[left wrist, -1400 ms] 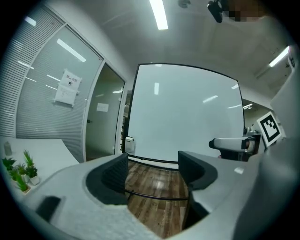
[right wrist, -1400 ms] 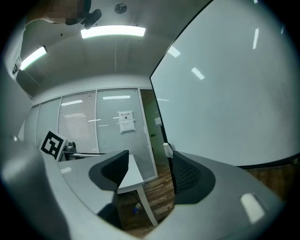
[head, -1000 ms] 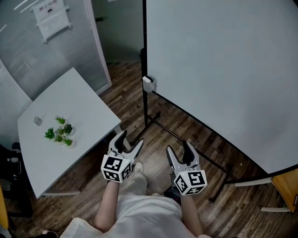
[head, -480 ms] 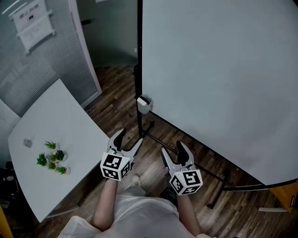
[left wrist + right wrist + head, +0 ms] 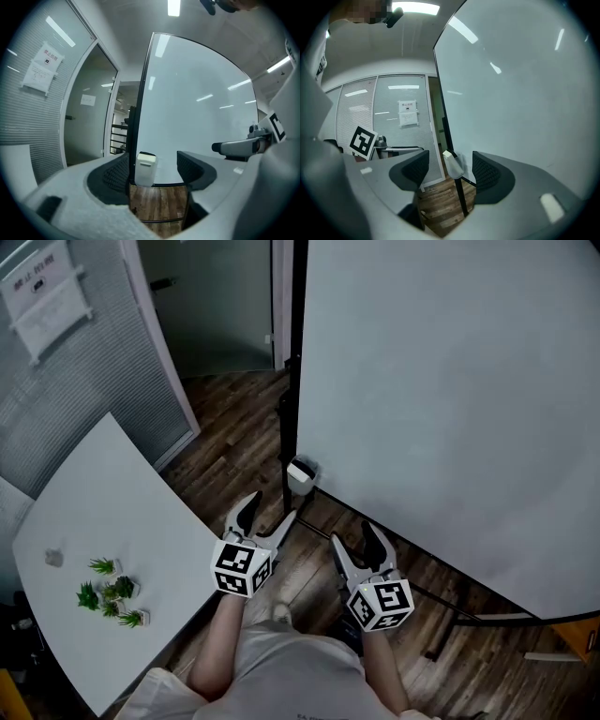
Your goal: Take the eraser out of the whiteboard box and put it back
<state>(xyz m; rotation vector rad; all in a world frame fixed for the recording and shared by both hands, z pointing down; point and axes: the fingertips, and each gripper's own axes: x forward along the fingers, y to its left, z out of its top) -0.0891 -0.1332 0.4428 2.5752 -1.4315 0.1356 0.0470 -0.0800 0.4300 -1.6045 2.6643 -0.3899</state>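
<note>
A small white whiteboard box (image 5: pixel 301 474) hangs on the lower left corner of the big whiteboard (image 5: pixel 450 399), by its black frame post. A pale eraser top shows in the box (image 5: pixel 146 168), which I also see between the right jaws as the box (image 5: pixel 452 165). My left gripper (image 5: pixel 265 517) is open a short way below and left of the box, holding nothing. Beside it, my right gripper (image 5: pixel 357 540) is open too, empty, lower and to the right of the box.
A white table (image 5: pixel 84 521) with small green plants (image 5: pixel 111 592) stands to the left. A glass partition with a posted sheet (image 5: pixel 42 287) and a doorway lie beyond it. The whiteboard's black stand legs (image 5: pixel 441 601) cross the wooden floor.
The view has shifted and both grippers have come closer to the whiteboard box; it now sits just above the left gripper. Both stay open.
</note>
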